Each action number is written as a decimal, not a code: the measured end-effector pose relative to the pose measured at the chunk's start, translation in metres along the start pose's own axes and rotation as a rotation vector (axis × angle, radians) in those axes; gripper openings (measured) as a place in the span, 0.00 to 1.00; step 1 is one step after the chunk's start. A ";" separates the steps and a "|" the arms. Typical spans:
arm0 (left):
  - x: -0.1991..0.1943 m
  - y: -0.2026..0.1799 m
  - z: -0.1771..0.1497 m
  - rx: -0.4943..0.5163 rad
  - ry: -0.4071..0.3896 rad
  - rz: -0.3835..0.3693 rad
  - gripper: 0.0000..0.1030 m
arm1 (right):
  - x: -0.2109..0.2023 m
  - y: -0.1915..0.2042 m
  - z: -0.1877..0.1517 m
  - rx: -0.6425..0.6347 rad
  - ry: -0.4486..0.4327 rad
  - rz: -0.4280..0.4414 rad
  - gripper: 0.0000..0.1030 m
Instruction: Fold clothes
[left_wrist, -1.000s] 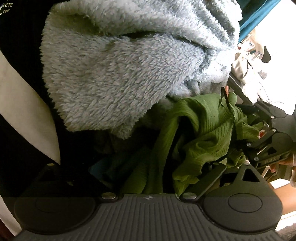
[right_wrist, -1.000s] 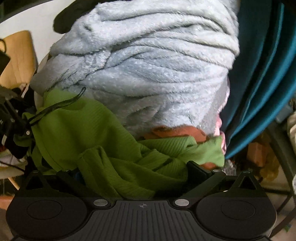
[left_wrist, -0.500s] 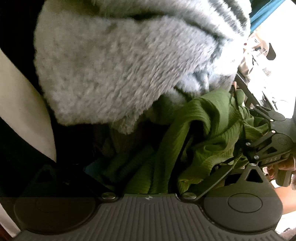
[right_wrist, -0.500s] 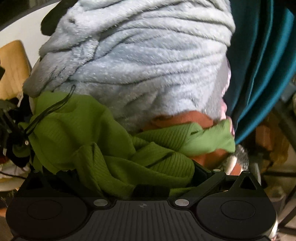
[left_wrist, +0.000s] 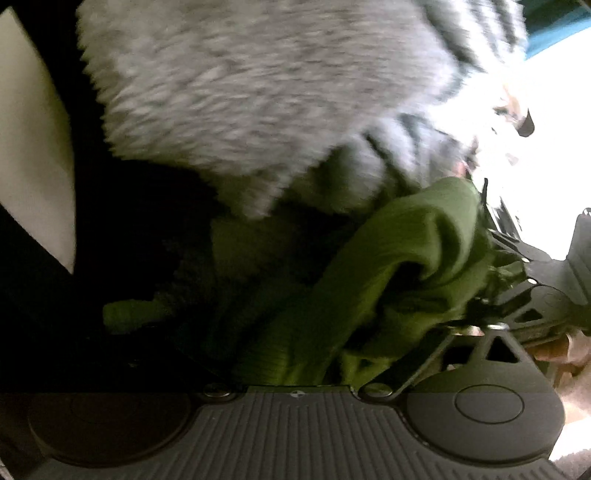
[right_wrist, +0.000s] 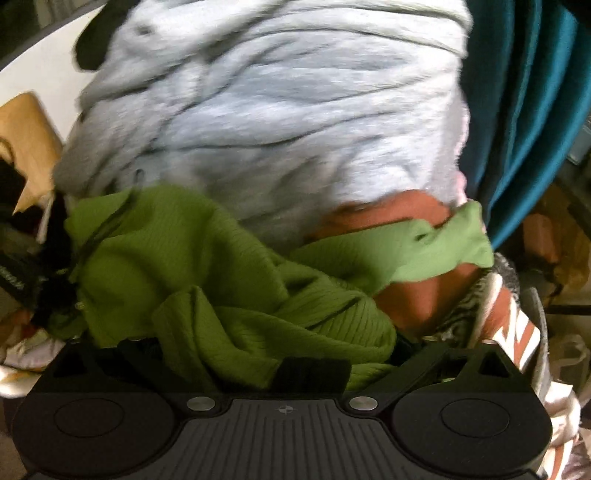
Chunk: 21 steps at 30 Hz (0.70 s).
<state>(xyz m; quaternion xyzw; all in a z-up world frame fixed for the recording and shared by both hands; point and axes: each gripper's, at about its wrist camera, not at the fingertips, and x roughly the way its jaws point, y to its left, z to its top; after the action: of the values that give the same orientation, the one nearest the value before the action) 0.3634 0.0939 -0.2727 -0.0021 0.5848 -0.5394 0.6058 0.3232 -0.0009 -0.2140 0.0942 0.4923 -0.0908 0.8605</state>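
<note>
A crumpled green ribbed garment (left_wrist: 406, 240) (right_wrist: 184, 251) lies under a fluffy pale blue fleece (left_wrist: 258, 92) (right_wrist: 277, 110) in a heap of clothes. My left gripper (left_wrist: 295, 332) is pushed into the green folds; its jaws are closing with green cloth between them, and its fingertips are hidden. My right gripper (right_wrist: 284, 332) is also sunk in the green garment, with its arms spread wide and its jaws closing around a bunched fold. The right gripper (left_wrist: 539, 295) also shows at the right edge of the left wrist view, against the same garment.
An orange cloth (right_wrist: 413, 295) and a patterned white-and-orange one (right_wrist: 524, 332) lie under the green garment on the right. Teal fabric (right_wrist: 517, 110) hangs at the far right. A black garment with a pale panel (left_wrist: 33, 147) fills the left. A tan object (right_wrist: 26, 140) stands at the far left.
My left gripper has sunk lower into the green garment, and the fleece now blurs across the top. My right gripper has rolled, baring more orange and patterned cloth. Both pairs of jaws have narrowed slightly.
</note>
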 end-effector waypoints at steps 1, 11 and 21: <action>-0.002 -0.001 -0.003 -0.002 0.000 -0.009 0.71 | -0.004 0.005 -0.003 -0.006 0.008 0.020 0.81; -0.006 -0.011 -0.022 -0.023 0.006 -0.031 0.51 | -0.029 0.015 -0.012 -0.033 -0.009 0.156 0.52; 0.001 -0.016 -0.018 -0.030 0.006 -0.007 0.57 | -0.029 0.023 0.007 -0.431 -0.148 -0.160 0.99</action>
<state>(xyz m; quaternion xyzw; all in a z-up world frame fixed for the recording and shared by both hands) 0.3401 0.0976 -0.2695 -0.0118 0.5945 -0.5328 0.6021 0.3209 0.0216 -0.1840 -0.1378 0.4419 -0.0584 0.8845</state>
